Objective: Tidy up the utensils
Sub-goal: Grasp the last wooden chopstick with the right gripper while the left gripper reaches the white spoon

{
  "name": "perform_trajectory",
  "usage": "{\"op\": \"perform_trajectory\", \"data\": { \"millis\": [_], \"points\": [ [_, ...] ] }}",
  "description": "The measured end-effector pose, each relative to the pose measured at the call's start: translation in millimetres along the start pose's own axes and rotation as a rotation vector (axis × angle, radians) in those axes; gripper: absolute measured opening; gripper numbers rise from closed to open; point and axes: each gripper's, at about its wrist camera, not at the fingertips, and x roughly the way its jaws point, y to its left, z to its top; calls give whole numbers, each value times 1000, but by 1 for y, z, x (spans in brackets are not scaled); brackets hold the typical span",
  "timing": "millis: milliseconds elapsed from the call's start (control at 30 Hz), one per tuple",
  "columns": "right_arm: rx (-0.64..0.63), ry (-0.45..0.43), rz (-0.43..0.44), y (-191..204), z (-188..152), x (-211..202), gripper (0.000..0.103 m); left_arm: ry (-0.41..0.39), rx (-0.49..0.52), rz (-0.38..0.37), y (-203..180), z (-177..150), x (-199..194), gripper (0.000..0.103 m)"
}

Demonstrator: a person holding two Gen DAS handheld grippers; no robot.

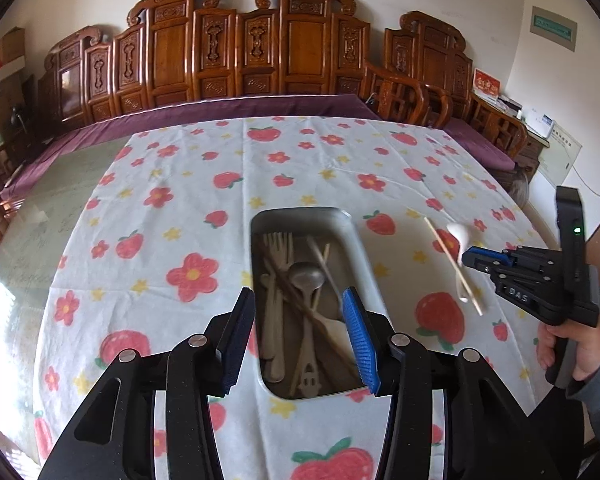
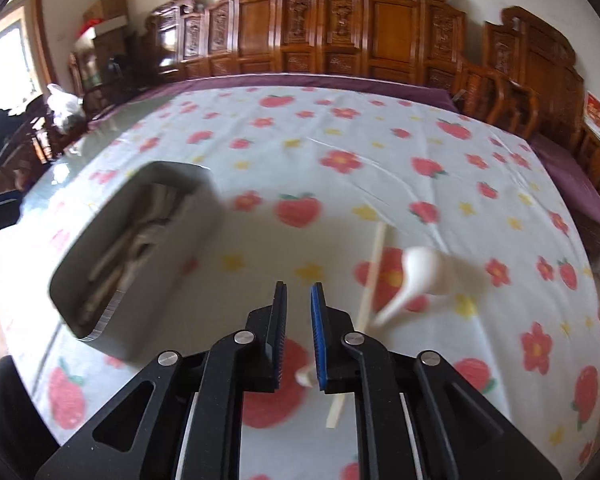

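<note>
A grey metal tray (image 1: 358, 240) sits mid-table with pale forks, a metal spoon (image 1: 306, 278) and chopsticks lying in it. My left gripper (image 1: 298, 294) hovers over the tray's near half, open, with nothing pressed between its blue pads. To the right of the tray, a white spoon (image 1: 458, 236) and a pale chopstick (image 1: 452, 264) lie on the cloth. My right gripper (image 1: 470, 258) is just beside them. In the right wrist view, the right gripper (image 2: 299, 288) shows a narrow gap holding nothing. The blurred white spoon (image 2: 416, 268) and chopstick (image 2: 374, 264) lie just right of its fingers, and the tray (image 2: 172, 280) stands to the left.
A white tablecloth (image 1: 188, 208) printed with strawberries and flowers covers the table. A carved wooden bench (image 1: 292, 44) with a purple cushion runs along the far edge. A person's hand (image 1: 572, 344) grips the right tool at the right side. Bare glass tabletop (image 1: 32, 240) shows at the left.
</note>
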Motion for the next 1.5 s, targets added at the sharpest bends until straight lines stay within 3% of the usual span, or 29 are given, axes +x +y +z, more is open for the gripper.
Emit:
{"op": "perform_trajectory", "data": {
  "millis": [100,500,800,1100,1500],
  "points": [
    [26,31,-14,-19,-11,11,14,-4,8,-14,-15,0,1,53],
    [76,150,6,-30,-49,28,13,31,31,-54,-60,-17,11,53],
    [93,110,54,-42,-54,10,6,58,67,-75,-90,-19,21,53],
    [127,-11,27,-89,-72,-59,6,85,131,-102,-135,-14,55,54],
    [239,26,-29,-159,-107,-58,6,139,211,-142,-191,9,119,50]
  ]
}}
